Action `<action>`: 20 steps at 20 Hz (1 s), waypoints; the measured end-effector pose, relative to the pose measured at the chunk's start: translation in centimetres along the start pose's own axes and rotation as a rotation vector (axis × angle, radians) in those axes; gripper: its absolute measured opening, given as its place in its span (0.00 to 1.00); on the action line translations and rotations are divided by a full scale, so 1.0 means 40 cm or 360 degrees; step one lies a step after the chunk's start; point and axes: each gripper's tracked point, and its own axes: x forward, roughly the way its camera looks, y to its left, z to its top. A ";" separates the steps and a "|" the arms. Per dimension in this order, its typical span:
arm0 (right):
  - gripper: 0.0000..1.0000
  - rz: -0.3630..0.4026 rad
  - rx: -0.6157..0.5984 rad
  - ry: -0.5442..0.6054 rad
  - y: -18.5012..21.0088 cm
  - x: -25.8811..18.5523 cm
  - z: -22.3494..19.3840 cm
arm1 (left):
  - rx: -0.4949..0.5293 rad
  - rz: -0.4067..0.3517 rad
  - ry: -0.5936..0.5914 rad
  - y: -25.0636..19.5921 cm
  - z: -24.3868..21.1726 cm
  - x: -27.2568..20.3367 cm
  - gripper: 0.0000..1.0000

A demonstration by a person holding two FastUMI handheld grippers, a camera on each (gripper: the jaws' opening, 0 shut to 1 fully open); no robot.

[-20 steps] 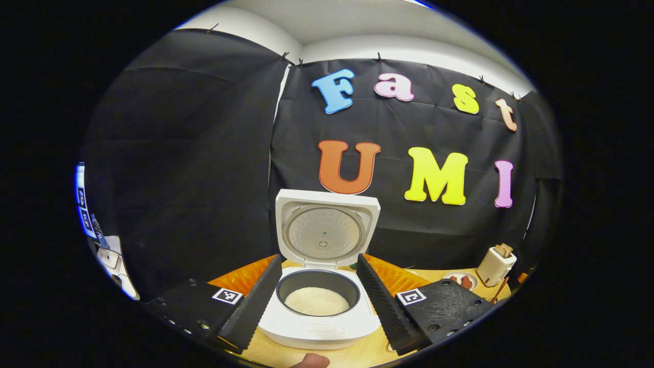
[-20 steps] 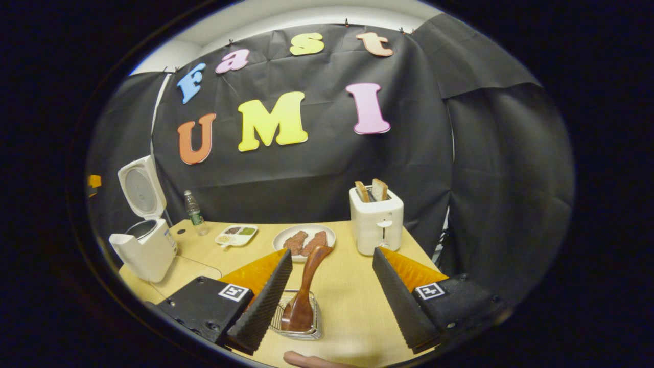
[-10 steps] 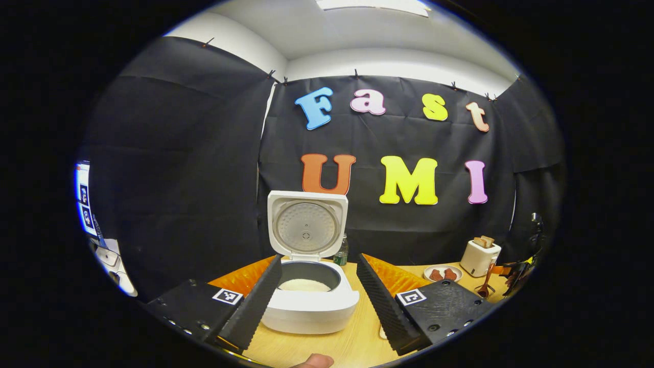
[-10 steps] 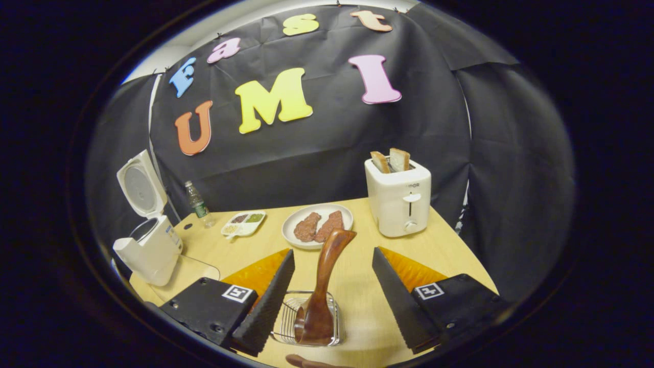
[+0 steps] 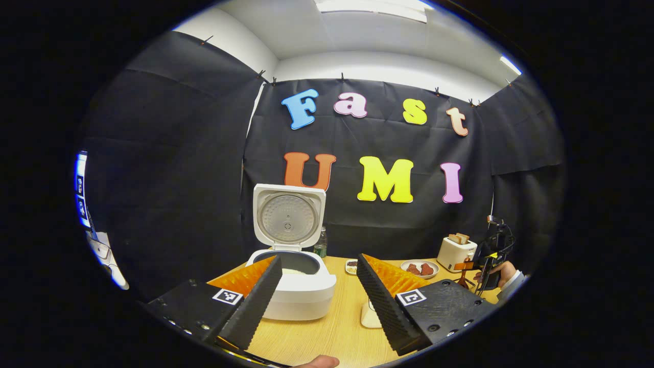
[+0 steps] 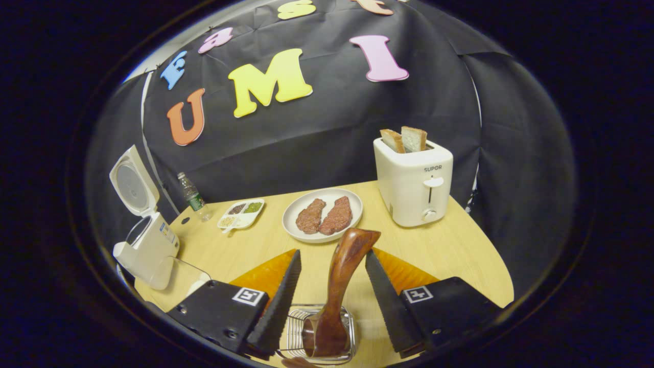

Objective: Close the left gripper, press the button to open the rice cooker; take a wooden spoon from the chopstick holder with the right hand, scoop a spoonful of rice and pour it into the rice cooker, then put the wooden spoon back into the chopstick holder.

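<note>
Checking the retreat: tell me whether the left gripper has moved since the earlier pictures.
Yes. The left gripper has backed away from the open white rice cooker, which now looks smaller and sits further left in its view.

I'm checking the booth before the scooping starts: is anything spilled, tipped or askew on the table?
Nothing stands out. The rice cooker stands with its lid up, the wooden spoon leans in the chopstick holder between the right gripper's open fingers, and the toaster, plate and bottle stand upright.
</note>
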 end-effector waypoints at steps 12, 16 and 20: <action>0.33 0.0085 0.0199 0.0192 0.016 0.040 -0.052 | 0.0026 -0.0156 0.0083 -0.055 -0.055 -0.010 0.94; 0.22 0.0070 0.0246 0.0158 0.011 0.012 -0.048 | 0.0045 -0.0117 0.0113 -0.035 -0.077 -0.004 0.94; 0.17 -0.0005 0.0173 0.0010 0.003 -0.051 -0.007 | 0.0003 -0.0123 0.0102 -0.029 -0.076 -0.005 0.94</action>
